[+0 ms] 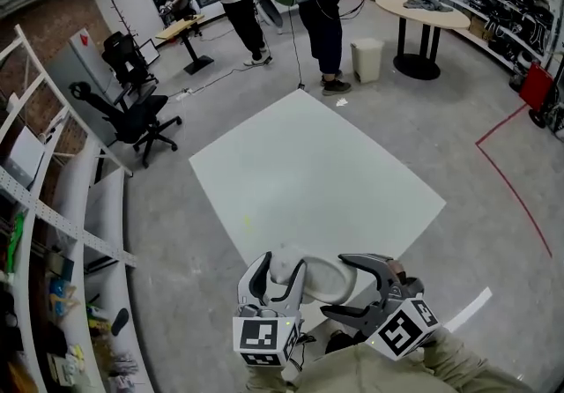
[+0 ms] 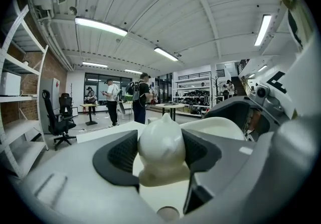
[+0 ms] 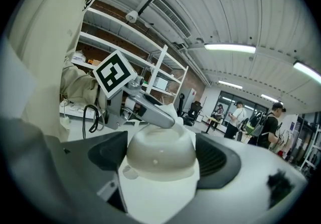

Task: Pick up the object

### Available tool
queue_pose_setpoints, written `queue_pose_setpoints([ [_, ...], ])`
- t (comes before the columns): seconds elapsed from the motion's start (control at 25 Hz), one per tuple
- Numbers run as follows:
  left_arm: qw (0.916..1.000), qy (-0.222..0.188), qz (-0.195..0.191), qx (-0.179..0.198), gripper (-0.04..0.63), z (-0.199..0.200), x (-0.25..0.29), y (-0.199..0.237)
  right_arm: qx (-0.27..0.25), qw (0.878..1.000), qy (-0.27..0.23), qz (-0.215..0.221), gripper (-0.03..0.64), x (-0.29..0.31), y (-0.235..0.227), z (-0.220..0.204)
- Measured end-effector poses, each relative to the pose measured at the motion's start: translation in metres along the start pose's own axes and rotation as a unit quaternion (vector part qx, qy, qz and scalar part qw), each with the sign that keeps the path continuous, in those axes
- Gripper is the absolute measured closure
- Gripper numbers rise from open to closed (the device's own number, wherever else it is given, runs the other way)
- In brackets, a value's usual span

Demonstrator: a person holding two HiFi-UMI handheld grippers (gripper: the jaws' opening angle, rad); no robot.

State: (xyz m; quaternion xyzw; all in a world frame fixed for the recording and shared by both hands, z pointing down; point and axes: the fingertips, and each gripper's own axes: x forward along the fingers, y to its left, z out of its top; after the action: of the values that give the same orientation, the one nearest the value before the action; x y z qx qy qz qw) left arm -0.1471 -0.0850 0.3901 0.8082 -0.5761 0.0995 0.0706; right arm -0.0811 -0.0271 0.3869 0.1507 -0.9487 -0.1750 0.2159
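White figurine-like object (image 1: 322, 278) was held in the air at the bottom of the head view, above the grey floor (image 1: 458, 118) and by the near edge of a large pale sheet (image 1: 308, 171) laid on it. A metal shelving rack (image 1: 35, 215) was seen along the left side, and a round table (image 1: 423, 11) stood beyond the sheet at the right. A black office chair (image 1: 132, 118) stood between rack and sheet, and a small pale bin (image 1: 367, 58) stood just beside the table. The left gripper (image 2: 161, 153) was closed on the object's eared end, jaws set wide, both pads against it. The right gripper (image 3: 161, 156) was clamped on the rounded dome end.
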Motion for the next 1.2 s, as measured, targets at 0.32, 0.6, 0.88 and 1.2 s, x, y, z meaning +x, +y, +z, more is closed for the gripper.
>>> queue_pose_setpoints([
  [0.32,0.9994,-0.021,0.01,0.027,0.336,0.012,-0.04,-0.055,-0.017,0.999,-0.026,-0.017,0.19,-0.059,0.032,0.007],
  [0.6,0.999,-0.021,-0.003,0.039,0.336,0.007,-0.084,-0.12,-0.009,0.999,-0.033,-0.035,0.19,-0.123,0.079,0.008],
  [0.88,0.999,-0.002,-0.006,0.044,0.336,-0.006,-0.123,-0.153,0.012,0.999,-0.034,-0.032,0.19,-0.155,0.12,0.009],
  [1.2,0.9983,-0.014,-0.016,0.054,0.336,0.005,-0.143,-0.165,0.016,0.998,-0.041,-0.055,0.19,-0.171,0.135,0.024],
])
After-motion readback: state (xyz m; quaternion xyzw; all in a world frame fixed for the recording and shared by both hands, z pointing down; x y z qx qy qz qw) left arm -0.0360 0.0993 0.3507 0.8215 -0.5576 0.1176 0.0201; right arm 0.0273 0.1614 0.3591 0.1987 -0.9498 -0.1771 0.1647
